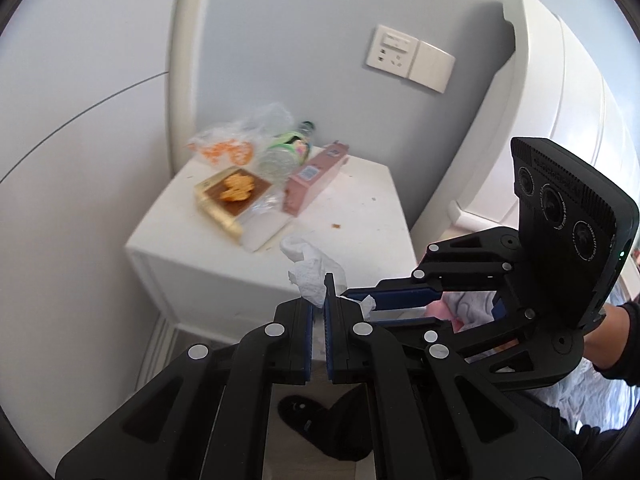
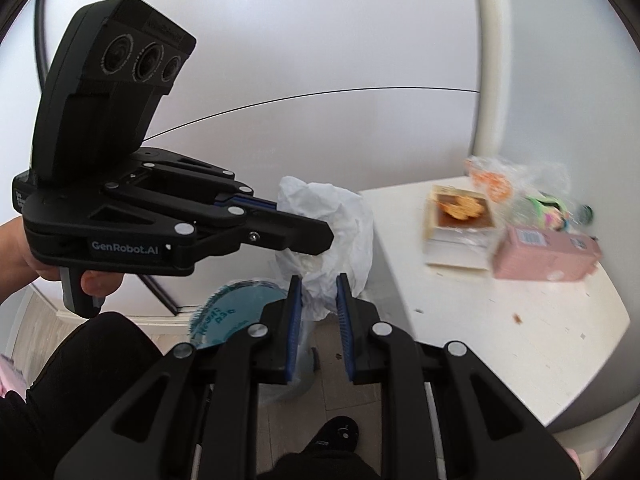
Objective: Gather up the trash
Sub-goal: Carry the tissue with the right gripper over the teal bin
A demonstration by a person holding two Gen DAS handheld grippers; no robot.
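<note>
My left gripper point(image 1: 319, 304) is shut on a crumpled white tissue point(image 1: 310, 268) and holds it off the front edge of the white bedside table point(image 1: 360, 208). In the right wrist view the left gripper point(image 2: 320, 232) holds the tissue point(image 2: 328, 220) in the air above a bin with a blue-printed liner point(image 2: 224, 316). My right gripper point(image 2: 318, 292) is part open with its fingers on either side of the tissue's lower end. In the left wrist view it point(image 1: 356, 300) comes in from the right.
On the table lie a gold box with food scraps point(image 1: 232, 196), a pink carton point(image 1: 316, 178), a clear bottle point(image 1: 286, 152), a plastic bag point(image 1: 240, 136) and crumbs point(image 1: 336, 225). A black slipper point(image 1: 304, 416) is on the floor. A white headboard point(image 1: 560, 120) stands to the right.
</note>
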